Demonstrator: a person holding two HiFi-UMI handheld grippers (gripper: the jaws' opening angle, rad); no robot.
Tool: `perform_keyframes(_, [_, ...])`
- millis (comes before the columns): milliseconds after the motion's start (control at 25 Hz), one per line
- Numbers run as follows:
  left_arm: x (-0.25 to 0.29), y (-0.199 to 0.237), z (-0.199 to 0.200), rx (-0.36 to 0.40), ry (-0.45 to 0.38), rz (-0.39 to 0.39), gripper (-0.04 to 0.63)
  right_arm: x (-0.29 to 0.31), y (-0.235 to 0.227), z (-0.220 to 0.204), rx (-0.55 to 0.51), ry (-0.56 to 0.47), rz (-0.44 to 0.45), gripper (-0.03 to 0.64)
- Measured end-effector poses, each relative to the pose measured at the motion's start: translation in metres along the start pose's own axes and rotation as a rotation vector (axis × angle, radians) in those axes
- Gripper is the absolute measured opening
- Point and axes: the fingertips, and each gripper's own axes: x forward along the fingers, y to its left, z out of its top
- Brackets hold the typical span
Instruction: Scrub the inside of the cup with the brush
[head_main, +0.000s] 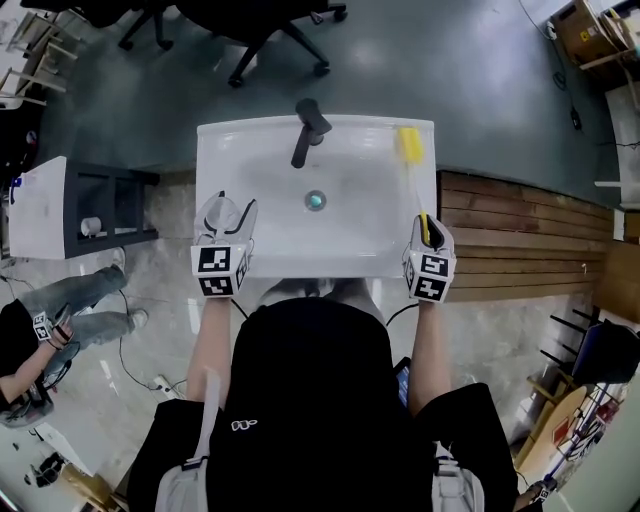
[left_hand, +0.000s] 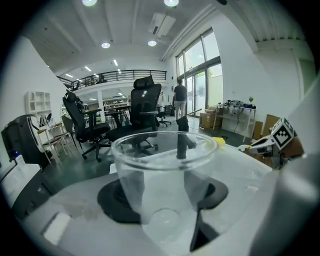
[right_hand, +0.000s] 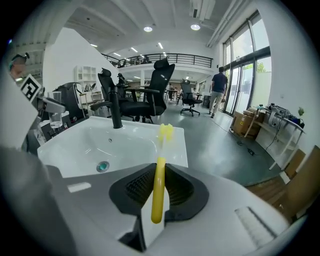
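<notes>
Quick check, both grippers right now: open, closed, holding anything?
Left gripper: closed on the clear cup.
Right gripper: closed on the handle of the yellow brush.

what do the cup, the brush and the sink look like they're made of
Cup: clear and glossy, the background shows through it; glass or hard plastic, cannot tell which.
Brush: smooth yellow handle, likely plastic; soft-looking yellow head, perhaps sponge.
Sink: glossy white with reflections, probably glazed ceramic.
</notes>
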Motion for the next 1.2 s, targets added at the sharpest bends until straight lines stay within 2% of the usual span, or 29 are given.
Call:
perform_keyframes(400, [0.001,-0.005,-0.004,-0.007,0.006,-0.01,0.278,0.01,-0.001,-0.019,0.017,0.058,-0.071,0.055])
perform_keyframes(1000, [-0.006,0.005,-0.011,-0.038,-0.009,0.002,0.278,0.019,0.003,-0.034,-0.006,0.133,-0.098,0.061])
perform_keyframes(1200, [-0.004,0.009,-0.015,-0.043,-0.011,-0.003,0.276,0.022,0.003,-0.034,-0.015,0.121,-0.096,0.104])
